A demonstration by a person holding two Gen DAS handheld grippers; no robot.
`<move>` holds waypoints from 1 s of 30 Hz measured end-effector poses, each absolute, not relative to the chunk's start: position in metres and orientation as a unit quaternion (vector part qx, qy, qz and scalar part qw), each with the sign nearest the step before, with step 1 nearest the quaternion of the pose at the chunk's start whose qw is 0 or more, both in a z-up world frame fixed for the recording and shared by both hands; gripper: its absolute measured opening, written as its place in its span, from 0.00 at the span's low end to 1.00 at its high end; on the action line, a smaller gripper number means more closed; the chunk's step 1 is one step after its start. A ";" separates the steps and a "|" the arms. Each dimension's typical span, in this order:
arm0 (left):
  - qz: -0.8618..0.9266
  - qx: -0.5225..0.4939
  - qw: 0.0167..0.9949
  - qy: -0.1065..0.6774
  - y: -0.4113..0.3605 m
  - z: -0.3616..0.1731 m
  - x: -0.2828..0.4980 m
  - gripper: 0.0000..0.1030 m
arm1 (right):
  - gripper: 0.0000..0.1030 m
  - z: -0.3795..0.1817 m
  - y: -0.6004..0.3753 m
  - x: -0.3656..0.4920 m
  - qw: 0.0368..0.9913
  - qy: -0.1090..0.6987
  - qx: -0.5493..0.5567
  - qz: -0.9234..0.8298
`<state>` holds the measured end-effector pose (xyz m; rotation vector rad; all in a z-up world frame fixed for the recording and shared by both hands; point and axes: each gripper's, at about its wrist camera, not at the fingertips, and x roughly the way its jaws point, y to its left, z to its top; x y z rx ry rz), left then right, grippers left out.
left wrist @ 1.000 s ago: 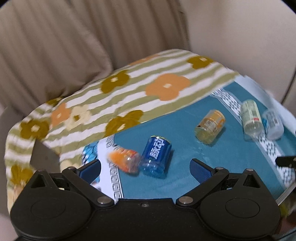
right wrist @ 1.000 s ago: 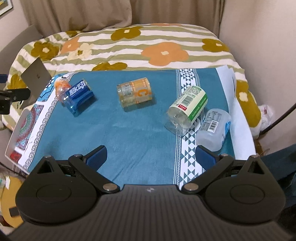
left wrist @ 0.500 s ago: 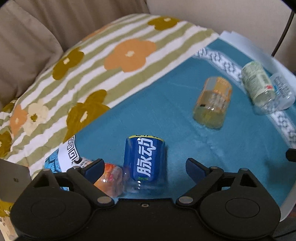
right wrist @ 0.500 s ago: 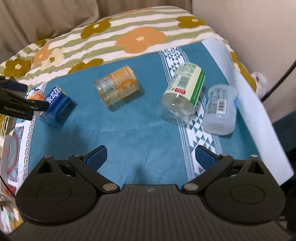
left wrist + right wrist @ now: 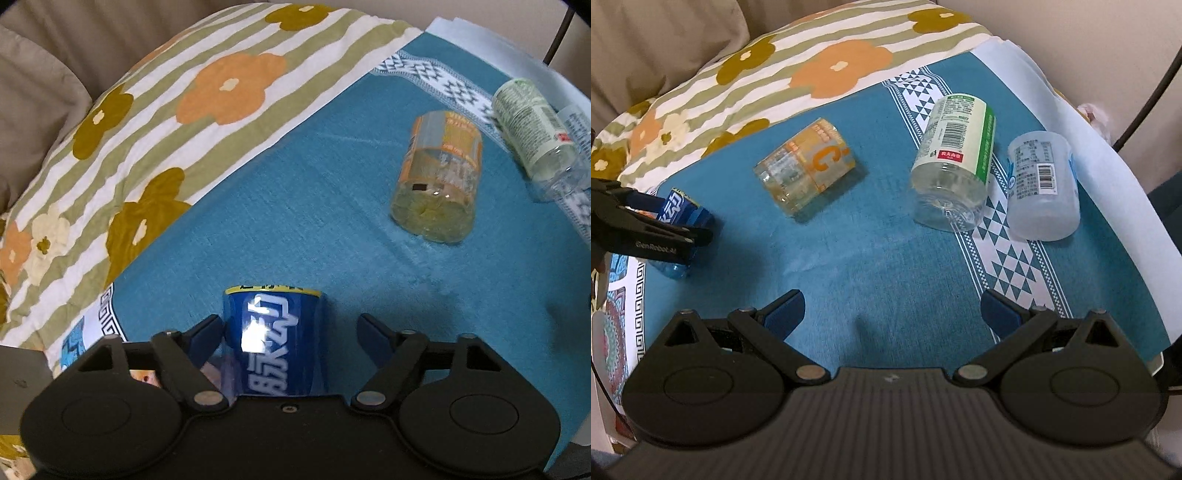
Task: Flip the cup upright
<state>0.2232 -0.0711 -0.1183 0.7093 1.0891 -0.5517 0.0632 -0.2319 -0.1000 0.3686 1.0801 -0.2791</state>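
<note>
Several plastic cups lie on their sides on a teal cloth. A blue-labelled cup lies between the open fingers of my left gripper; the left pad is next to it and the right pad is apart. It also shows in the right wrist view under the left gripper's finger. An orange-labelled cup, a green-and-white cup and a clear white cup lie farther right. My right gripper is open and empty above the cloth.
A small orange cup lies just left of the blue one, mostly hidden by my left gripper. A flowered striped quilt covers the bed behind the cloth. A grey laptop corner sits at far left. A wall is on the right.
My left gripper has moved forward and down so the blue cup now lies between its fingers. My right gripper has moved closer to the cups on the right.
</note>
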 end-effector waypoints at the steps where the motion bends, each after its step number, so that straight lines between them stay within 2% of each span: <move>1: -0.253 0.327 0.760 0.501 -0.071 -0.120 0.224 0.75 | 1.00 -0.100 -0.232 0.064 0.832 0.509 0.175 -0.132; 2: -0.252 0.327 0.759 0.503 -0.071 -0.122 0.224 0.75 | 1.00 -0.100 -0.232 0.065 0.832 0.509 0.176 -0.132; 4: -0.248 0.328 0.759 0.504 -0.071 -0.124 0.225 0.66 | 1.00 -0.100 -0.231 0.066 0.833 0.508 0.176 -0.132; 8: -0.246 0.337 0.763 0.494 -0.072 -0.126 0.221 0.64 | 1.00 -0.100 -0.231 0.067 0.834 0.505 0.179 -0.130; 22: -0.243 0.314 0.771 0.498 -0.081 -0.109 0.199 0.63 | 1.00 -0.094 -0.243 0.055 0.839 0.496 0.189 -0.121; 30: -0.214 0.249 0.790 0.517 -0.088 -0.083 0.166 0.63 | 1.00 -0.078 -0.260 0.039 0.850 0.484 0.185 -0.091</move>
